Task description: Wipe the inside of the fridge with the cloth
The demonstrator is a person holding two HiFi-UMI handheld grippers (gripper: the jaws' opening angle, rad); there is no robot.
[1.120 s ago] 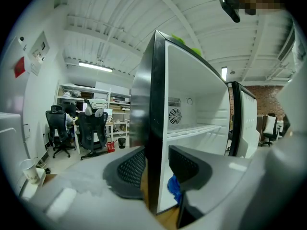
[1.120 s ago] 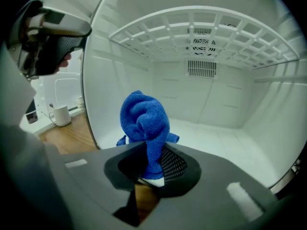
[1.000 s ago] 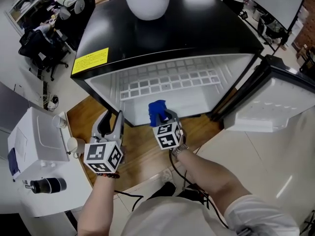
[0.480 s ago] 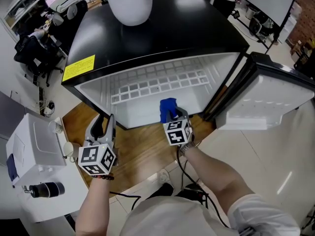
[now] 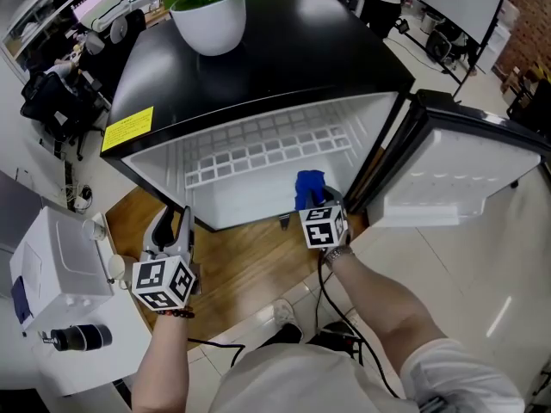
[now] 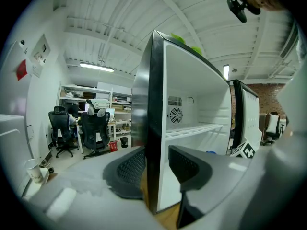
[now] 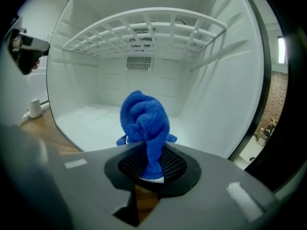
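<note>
Right gripper (image 7: 152, 166) pinched narrow on the lower end of the blue cloth (image 7: 144, 119), bunched upright above the pads (contact with the white interior floor not discernible), at the front edge of the fridge (image 5: 258, 76) opening, toward its right corner beside the open door (image 5: 465, 175), wire shelf (image 5: 267, 149) above and behind. Left gripper (image 5: 176, 222) with jaws well apart and gripping nothing, low outside the fridge's front left corner, over the wooden floor (image 5: 250, 265). Up at the black top's rear edge, a white plant pot (image 5: 208, 26).
</note>
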